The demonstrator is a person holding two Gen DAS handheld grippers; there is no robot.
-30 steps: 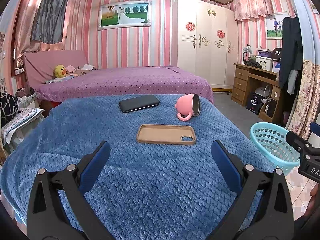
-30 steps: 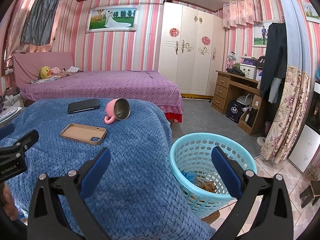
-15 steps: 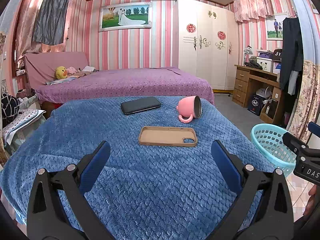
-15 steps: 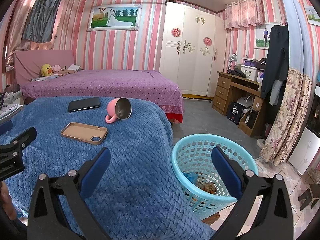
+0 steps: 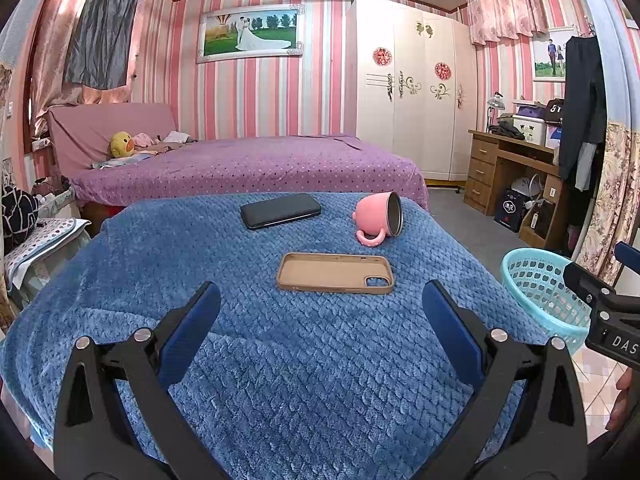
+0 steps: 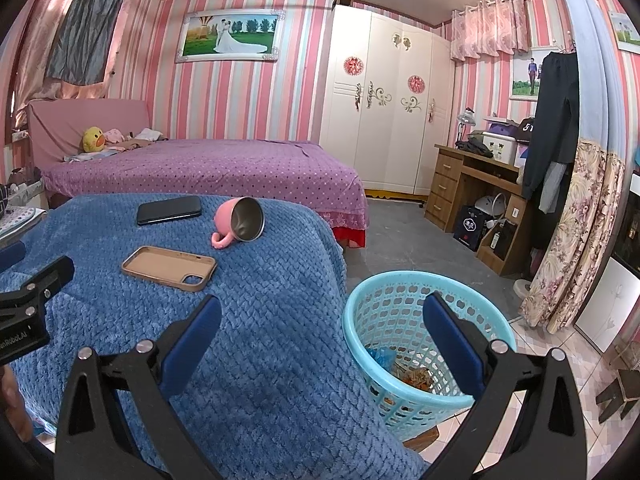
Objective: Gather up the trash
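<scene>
Both grippers, left [image 5: 320,312] and right [image 6: 322,320], spread wide, empty. Trash [image 6: 404,368] sits in the basket [image 6: 360,300], none visible on the blanket [image 5: 200,264]. Risk: I grab the case [image 5: 335,273], phone [image 5: 281,211] or mug [image 5: 378,216] as trash.

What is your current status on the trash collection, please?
Left gripper open, empty; right gripper open, empty. Light-blue plastic mesh basket holds scraps. Blue quilted blanket: no trash visible.
</scene>
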